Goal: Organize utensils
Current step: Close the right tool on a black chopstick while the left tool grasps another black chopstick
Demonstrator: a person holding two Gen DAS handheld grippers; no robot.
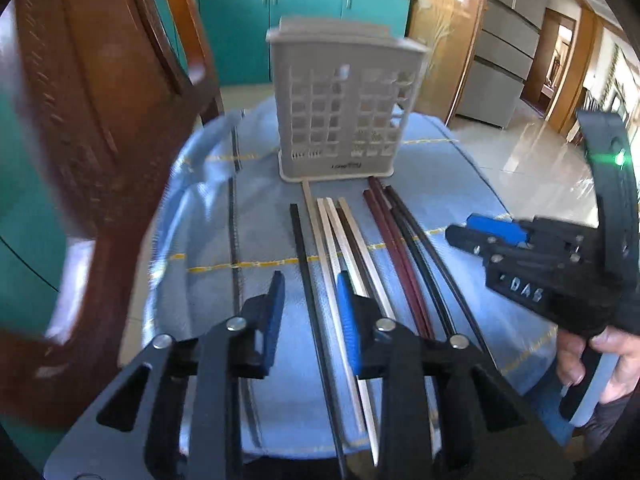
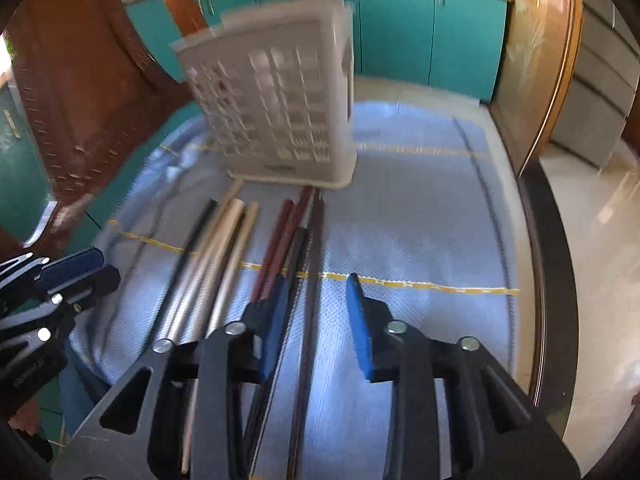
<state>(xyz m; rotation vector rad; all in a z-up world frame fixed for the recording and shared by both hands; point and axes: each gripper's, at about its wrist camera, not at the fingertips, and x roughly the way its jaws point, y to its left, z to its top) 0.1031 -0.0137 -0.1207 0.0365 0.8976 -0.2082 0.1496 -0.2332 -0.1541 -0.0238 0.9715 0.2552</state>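
Note:
A grey slotted utensil holder (image 1: 344, 108) stands upright at the far side of the blue cloth (image 1: 208, 232); it also shows in the right wrist view (image 2: 280, 104). Several chopsticks lie side by side in front of it: black (image 1: 304, 256), pale wood (image 1: 340, 232), dark red (image 1: 388, 232) and more black ones (image 1: 424, 240). My left gripper (image 1: 310, 300) is open above the near ends of the black and pale sticks. My right gripper (image 2: 320, 304) is open over the black sticks (image 2: 308, 240); the red (image 2: 280, 236) and pale ones (image 2: 228, 236) lie to its left. Both are empty.
A brown wooden chair (image 1: 92, 128) stands at the left of the table. Teal cabinets (image 1: 304, 20) run along the back wall. The right gripper shows at the right in the left wrist view (image 1: 476, 232), the left gripper at the left in the right wrist view (image 2: 72, 276). The table's dark edge (image 2: 556, 280) curves along the right.

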